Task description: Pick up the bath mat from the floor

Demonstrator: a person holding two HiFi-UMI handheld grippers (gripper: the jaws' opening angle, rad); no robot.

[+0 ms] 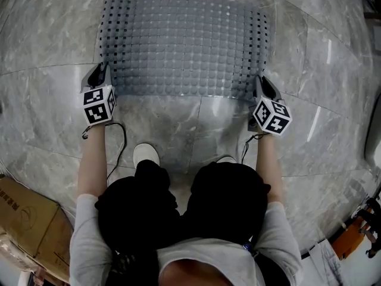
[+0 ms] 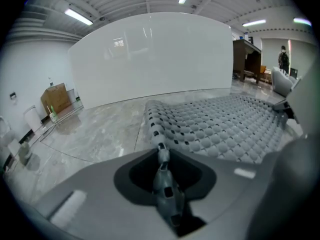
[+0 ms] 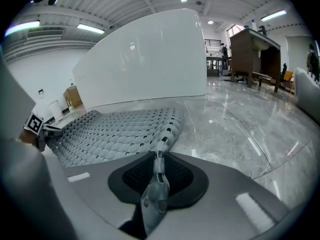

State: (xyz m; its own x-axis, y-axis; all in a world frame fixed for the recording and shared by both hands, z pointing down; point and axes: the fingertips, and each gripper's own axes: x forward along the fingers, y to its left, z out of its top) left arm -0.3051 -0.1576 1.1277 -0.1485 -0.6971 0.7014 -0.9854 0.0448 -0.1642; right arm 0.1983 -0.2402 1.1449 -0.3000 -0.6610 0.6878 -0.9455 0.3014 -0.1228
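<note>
A person is crouching on a shiny gray stone floor (image 1: 178, 130), and a gray bath mat (image 1: 184, 46) lies flat on the floor just in front of them. The mat is covered in little round bumps and has rows of small holes along its sides. The person holds a gripper in each hand, and both arms reach forward to the edge of the mat closest to them. The left gripper (image 1: 100, 76) is at the near left corner of the mat. In the left gripper view its jaws are pinched close together, with the corner of the mat squeezed tight between them. The right gripper (image 1: 264, 85) is at the near right corner. In the right gripper view its jaws are also close together, and they are holding that corner of the mat the same way. At both corners the mat bends up a little into the jaws, while the rest of it lies on the floor. Each gripper has a cube (image 1: 99, 105) with black and white squares on it. One white shoe (image 1: 146, 154) peeks out near the person's knees. A brown cardboard box (image 1: 27, 219) sits on the floor at the person's left side. A big white wall (image 2: 150, 59) stands behind the mat.
</note>
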